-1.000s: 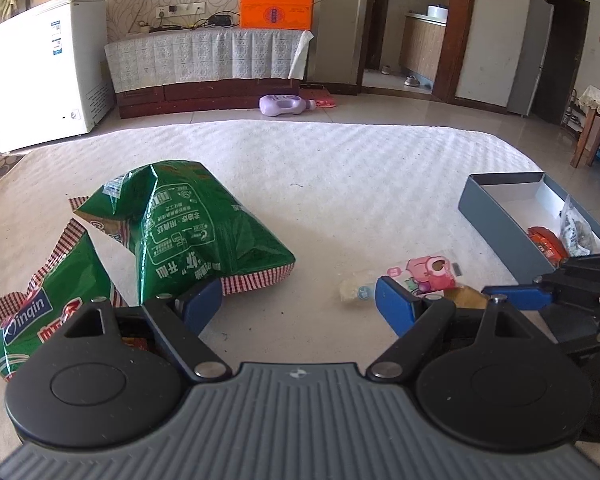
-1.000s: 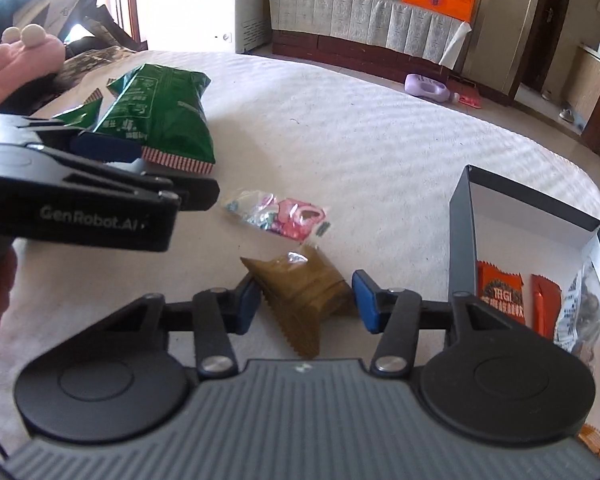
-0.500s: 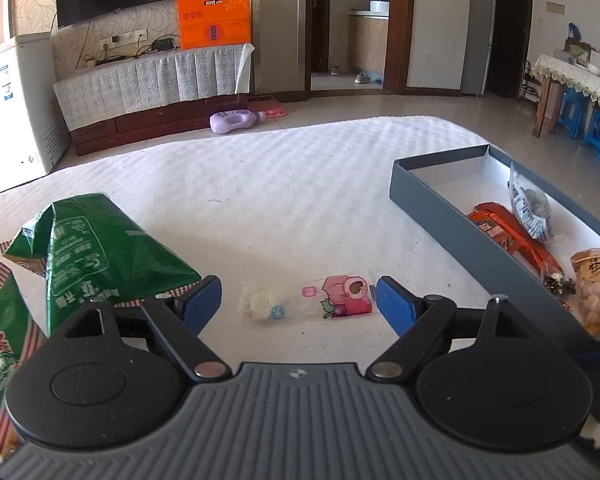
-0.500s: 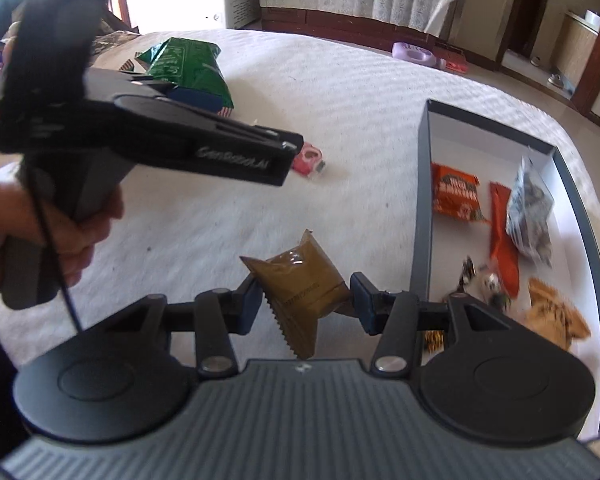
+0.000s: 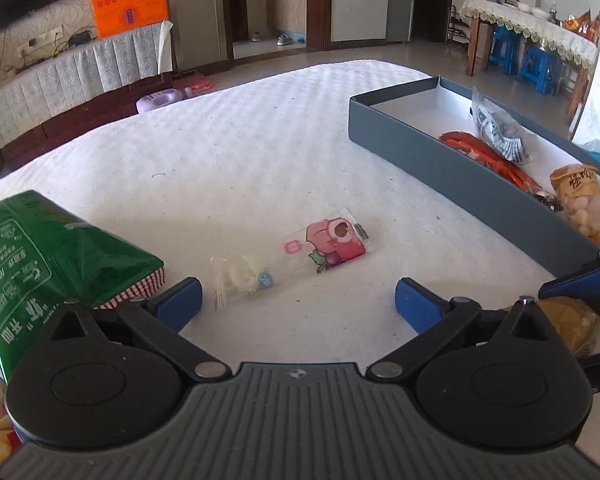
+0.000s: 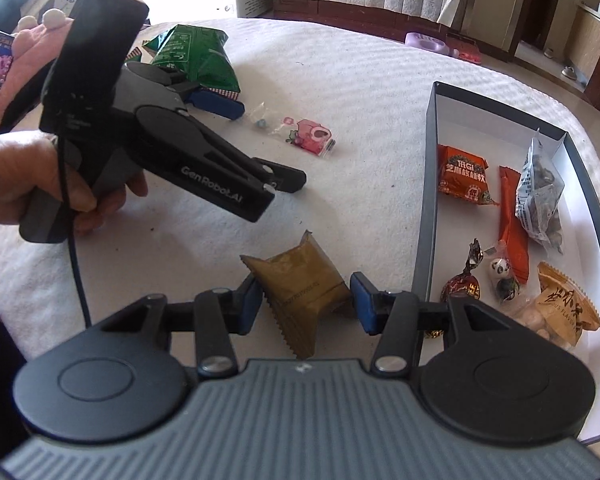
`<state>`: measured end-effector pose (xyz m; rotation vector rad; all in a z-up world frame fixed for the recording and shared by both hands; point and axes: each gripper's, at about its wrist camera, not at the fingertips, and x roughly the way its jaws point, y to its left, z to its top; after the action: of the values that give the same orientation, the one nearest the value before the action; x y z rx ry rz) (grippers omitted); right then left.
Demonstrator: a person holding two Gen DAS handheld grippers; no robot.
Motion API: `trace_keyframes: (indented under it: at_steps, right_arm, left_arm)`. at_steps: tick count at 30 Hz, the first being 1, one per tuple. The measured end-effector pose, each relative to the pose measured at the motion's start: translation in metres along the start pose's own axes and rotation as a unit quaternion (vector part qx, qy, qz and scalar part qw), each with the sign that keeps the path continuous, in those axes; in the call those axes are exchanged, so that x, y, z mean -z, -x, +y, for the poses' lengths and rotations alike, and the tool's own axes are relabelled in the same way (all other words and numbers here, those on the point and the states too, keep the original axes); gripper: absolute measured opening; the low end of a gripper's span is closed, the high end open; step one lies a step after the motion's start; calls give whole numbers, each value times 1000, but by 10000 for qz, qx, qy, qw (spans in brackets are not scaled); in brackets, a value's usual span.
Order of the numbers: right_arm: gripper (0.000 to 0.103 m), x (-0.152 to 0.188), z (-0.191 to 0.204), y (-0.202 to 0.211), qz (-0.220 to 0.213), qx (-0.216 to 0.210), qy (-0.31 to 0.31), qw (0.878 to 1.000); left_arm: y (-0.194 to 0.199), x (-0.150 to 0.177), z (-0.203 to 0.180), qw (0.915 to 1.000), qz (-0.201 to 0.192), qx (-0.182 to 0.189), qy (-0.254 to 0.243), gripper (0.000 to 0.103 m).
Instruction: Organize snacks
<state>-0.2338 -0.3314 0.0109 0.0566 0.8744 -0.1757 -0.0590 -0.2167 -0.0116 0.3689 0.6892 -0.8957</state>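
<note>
My left claw (image 5: 296, 300) is spreading its jaws wider with nothing pressed between them, tipped down at the white bed (image 5: 260, 152). Just ahead of the blue pads lies the clear snack packet (image 5: 296, 256) with the pink cartoon print, flat on the bed and not yet between the pads. Its long axis runs crosswise to my reach, slightly slanted: the pale end with the white sweets sits near my left pad, the pink printed end points up and to the right, toward the grey box (image 5: 460, 176). I judge the jaws would have to span its short width, so a small push forward and down should straddle it. The green bag (image 5: 52, 264) lies close by my left pad and could get in the way. My right claw (image 6: 304, 300) is clenched on the brown packet (image 6: 304, 288), held beside the box's near wall, where several snacks already lie. For the pink packet the left claw is plainly the nearer one.
</note>
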Motion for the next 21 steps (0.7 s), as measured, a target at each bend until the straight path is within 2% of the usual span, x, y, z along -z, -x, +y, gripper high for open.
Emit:
trace_keyframes:
  at_steps: [1,3,5,8,10,12,13,15,16,17,21]
  right_arm:
    - [51,0,1,-1,4,3,9,10000]
    - [51,-1,2,-1,-1,11,22,10000]
    - [51,-2,1,-2,-11,5,1,10000]
    - [51,-2,-1,-3,-12,-3,-9,10000]
    - [51,-2,-1,-2,-15,-2,-9,10000]
    - [51,-3,-1,-2,-25,3,-5,10000]
    - [51,-3,-2,-2,-30,-1,-14,10000]
    - [51,-3,-2,-1,-37,-7,-26,10000]
    - [51,-2,-2,-1,-33,-15,-20,10000]
    - [51,-2,-1,-2,-23,-21,-9,10000]
    - [51,-2,-3,-3,-4,-40,22,10000]
  left_arm:
    - [0,0,0,10000,-12,-15,4,102]
    - [1,0,-2,9999,-78,58,-24,90]
    - [9,-1,-2,9998,-163,77,-7,57]
    - [13,-2,4,9997,-150,84,180,35]
    - [16,-2,7,9995,-145,80,277,28]
    - [19,0,3,9996,-140,107,223,27]
    - [19,0,-2,9998,-159,6,101,28]
    - [18,1,-17,9978,-292,-479,-348,41]
    - [18,1,-22,9955,-351,-701,-537,55]
    - [16,0,-24,9946,-370,-768,-599,66]
    - [7,-7,-29,9932,-378,-702,-852,68]
